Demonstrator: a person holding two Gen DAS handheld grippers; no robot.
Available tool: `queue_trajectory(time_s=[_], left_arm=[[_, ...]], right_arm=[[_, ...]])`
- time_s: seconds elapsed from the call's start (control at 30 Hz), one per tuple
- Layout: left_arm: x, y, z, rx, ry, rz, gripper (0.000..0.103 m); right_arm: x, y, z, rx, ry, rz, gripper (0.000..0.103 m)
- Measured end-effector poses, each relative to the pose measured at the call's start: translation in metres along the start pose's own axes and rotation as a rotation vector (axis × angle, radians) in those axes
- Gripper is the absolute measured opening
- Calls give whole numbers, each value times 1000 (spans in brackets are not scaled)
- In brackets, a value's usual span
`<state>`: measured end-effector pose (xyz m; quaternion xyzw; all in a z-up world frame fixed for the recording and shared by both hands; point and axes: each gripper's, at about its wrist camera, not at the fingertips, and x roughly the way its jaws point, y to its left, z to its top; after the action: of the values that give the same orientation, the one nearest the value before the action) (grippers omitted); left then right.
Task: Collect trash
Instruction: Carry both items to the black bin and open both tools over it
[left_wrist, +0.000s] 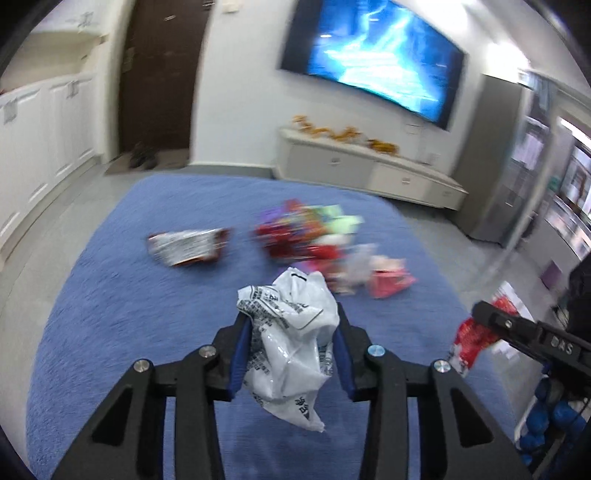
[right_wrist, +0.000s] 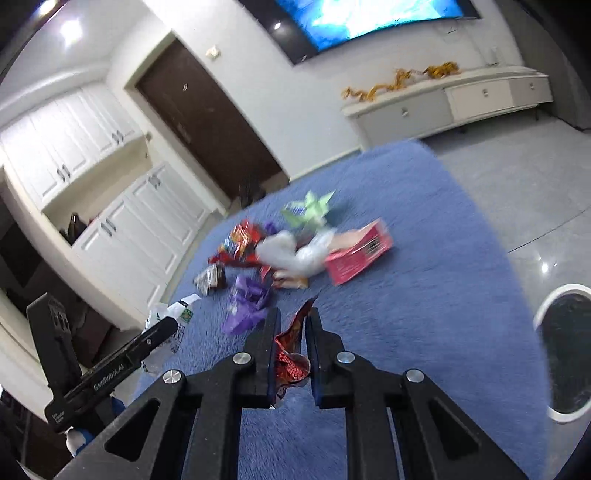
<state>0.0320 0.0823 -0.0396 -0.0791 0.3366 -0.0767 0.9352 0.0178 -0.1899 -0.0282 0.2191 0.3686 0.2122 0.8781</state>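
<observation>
Litter fills both tools: the left gripper (left_wrist: 291, 332) pinches a crumpled white bag (left_wrist: 290, 339), the right gripper (right_wrist: 293, 332) a red foil wrapper (right_wrist: 291, 354) (both light, crinkly, likely slippery), lifted above the blue rug (left_wrist: 147, 302).

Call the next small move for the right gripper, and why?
Probably swing the right gripper toward the white-rimmed bin at its right and release there. Its fingers are already shut on a red foil wrapper, lifted above the blue rug, so nothing is left to grasp. The left gripper likewise holds a white plastic bag.
</observation>
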Motion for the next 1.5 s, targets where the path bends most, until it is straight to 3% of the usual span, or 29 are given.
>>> queue_trajectory(time_s=[0.1, 0.3, 0.4, 0.5, 0.73, 0.83, 0.97, 1.03, 1.1, 1.3, 1.5], left_arm=[[2, -44, 8, 67, 6, -90, 38], [31, -160, 24, 195, 74, -326, 38], [52, -215, 26, 267, 111, -394, 38], [80, -270, 22, 332, 162, -435, 38], [156, -356, 10, 402, 295, -463, 40], [182, -380, 3, 397, 346, -480, 42], [215, -401, -4, 369, 404, -497, 52], [229, -407, -8, 350, 430, -502, 59], [236, -410, -12, 341, 444, -503, 65], [229, -409, -16, 344, 452, -517, 65], [182, -381, -1, 357, 351, -484, 65]], right_arm=[[-37, -19, 6, 28, -74, -56, 13], [-109, -92, 14, 112, -213, -287, 13], [-131, -136, 11, 164, -236, -408, 13], [-140, -182, 11, 225, -231, -521, 13], [-126, -261, 14, 333, -183, -628, 14], [-119, -287, 14, 377, -164, -636, 16], [-116, -313, 4, 435, -151, -635, 23], [-118, -320, 1, 450, -150, -642, 47], [-121, -318, -1, 458, -159, -640, 57], [-136, -305, -1, 449, -176, -657, 58], [-160, -265, 2, 409, -226, -656, 59]])
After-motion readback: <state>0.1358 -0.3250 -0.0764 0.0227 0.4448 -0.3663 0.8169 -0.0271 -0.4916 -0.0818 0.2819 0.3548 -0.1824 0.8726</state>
